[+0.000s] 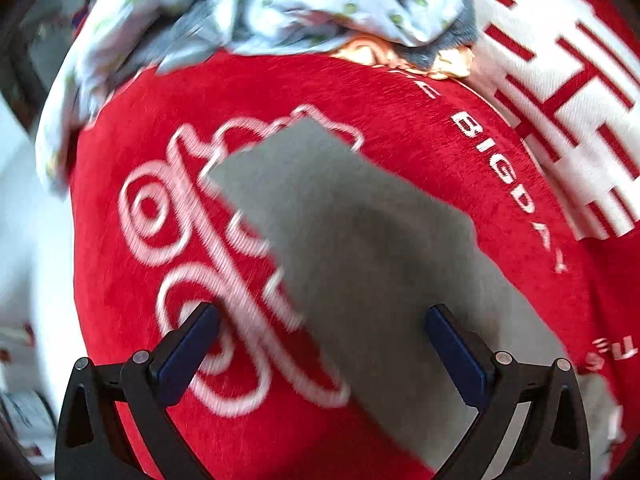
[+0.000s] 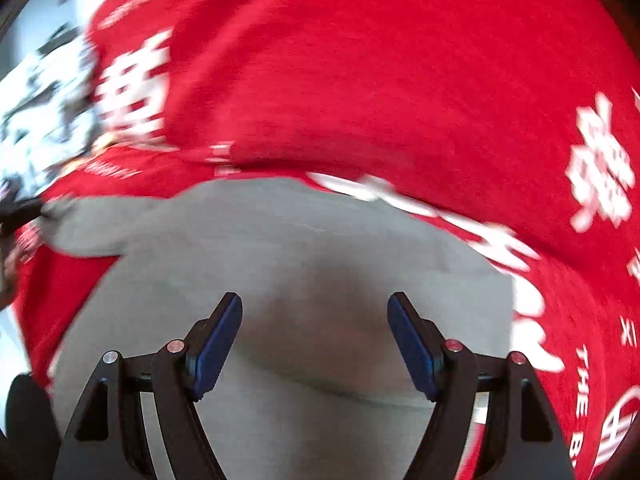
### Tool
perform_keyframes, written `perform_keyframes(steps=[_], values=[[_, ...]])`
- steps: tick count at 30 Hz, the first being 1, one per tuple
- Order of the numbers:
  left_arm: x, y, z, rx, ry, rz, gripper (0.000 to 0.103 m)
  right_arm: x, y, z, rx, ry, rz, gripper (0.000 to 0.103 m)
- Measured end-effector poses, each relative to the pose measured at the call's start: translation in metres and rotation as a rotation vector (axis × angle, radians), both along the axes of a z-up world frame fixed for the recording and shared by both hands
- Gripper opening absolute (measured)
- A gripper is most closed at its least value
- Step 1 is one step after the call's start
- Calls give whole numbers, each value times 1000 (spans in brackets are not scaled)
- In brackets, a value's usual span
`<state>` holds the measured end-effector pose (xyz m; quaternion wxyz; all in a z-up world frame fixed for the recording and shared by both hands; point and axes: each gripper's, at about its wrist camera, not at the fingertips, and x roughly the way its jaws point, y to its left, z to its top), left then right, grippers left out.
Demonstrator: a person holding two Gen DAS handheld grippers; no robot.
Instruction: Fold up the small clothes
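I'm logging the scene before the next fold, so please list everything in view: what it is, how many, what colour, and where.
grey garment: one, plain grey, lying flat on the red cloth under both grippers.
red cloth: one, red with white characters and lettering, covering the work surface.
pile of clothes: one heap, pale blue-white with small green print plus a grey piece, at the far edge of the red cloth in the left wrist view.
black-and-white patterned item: one, blurred, at the left edge of the right wrist view; what it is cannot be told.
left gripper: one, black with blue pads, jaws wide apart, nothing between them.
right gripper: one, black with blue pads, jaws apart above the grey garment, holding nothing.
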<state>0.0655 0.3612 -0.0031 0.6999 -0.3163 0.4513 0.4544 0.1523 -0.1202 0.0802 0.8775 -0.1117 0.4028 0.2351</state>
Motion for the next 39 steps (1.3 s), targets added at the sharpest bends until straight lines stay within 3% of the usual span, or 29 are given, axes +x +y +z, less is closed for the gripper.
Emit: perform_keyframes(steps=[4, 6, 8, 10, 15, 20, 24, 29, 33, 39], values=[[22, 19, 2, 32, -2, -9, 102, -16, 31, 10, -5, 11, 70, 78], [29, 23, 6, 44, -14, -22, 81, -20, 47, 11, -16, 21, 99, 78], [31, 21, 16, 48, -54, -60, 14, -23, 59, 12, -35, 22, 122, 78], [32, 22, 23, -3, -98, -83, 14, -26, 68, 13, -43, 23, 132, 78], [13, 2, 54, 73, -181, -101, 14, -2, 87, 0, -5, 107, 94, 78], [21, -36, 99, 156, -244, -221, 14, 36, 96, -32, 15, 210, -4, 78], [37, -87, 131, 181, -271, -336, 14, 51, 102, -48, -7, 221, -32, 78], [71, -173, 167, 168, -314, -512, 14, 55, 77, -43, 31, 207, -65, 78], [107, -267, 186, 124, -337, -682, 14, 55, 27, -31, 24, 153, -122, 78], [157, -403, 156, 88, -252, -876, 14, 58, -65, -23, 57, 133, -235, 78]])
